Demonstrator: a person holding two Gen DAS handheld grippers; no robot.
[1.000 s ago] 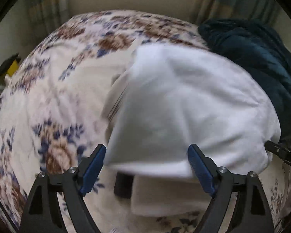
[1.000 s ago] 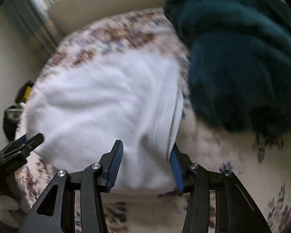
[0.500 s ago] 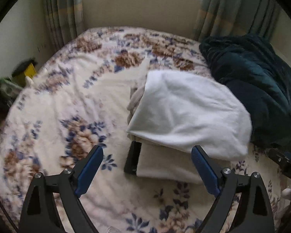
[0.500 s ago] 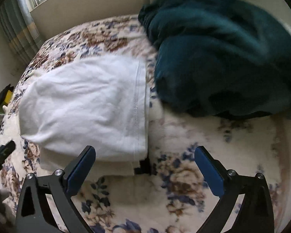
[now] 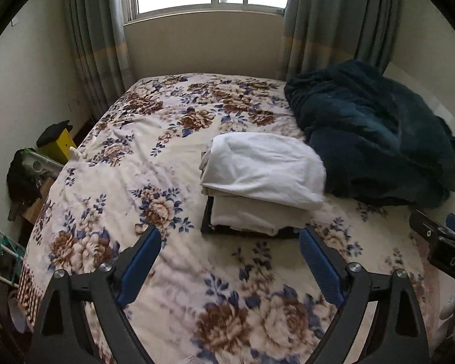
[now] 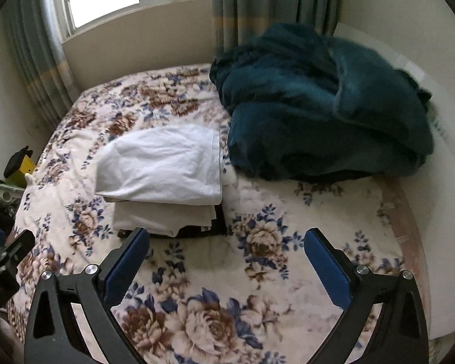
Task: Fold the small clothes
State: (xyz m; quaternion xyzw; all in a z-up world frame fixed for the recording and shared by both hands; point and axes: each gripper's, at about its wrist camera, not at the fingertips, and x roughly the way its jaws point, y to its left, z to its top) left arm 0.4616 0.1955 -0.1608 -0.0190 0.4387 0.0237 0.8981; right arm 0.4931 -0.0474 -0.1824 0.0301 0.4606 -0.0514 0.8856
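White cloth [image 5: 267,168], folded, tops a short pile: cream cloth [image 5: 245,215] under it, something flat and black [image 5: 205,217] at the bottom. Soft and light, it would likely sag and slide if lifted by one edge; pinching both near corners through all layers seems safest. Just right of the pile lies a teal blanket [image 5: 370,139]. Nearer than the pile, left gripper [image 5: 230,261] and right gripper [image 6: 226,257] hover wide and empty over the bed [image 5: 130,163].

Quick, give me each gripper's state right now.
Left gripper: open, holding nothing.
Right gripper: open, holding nothing.
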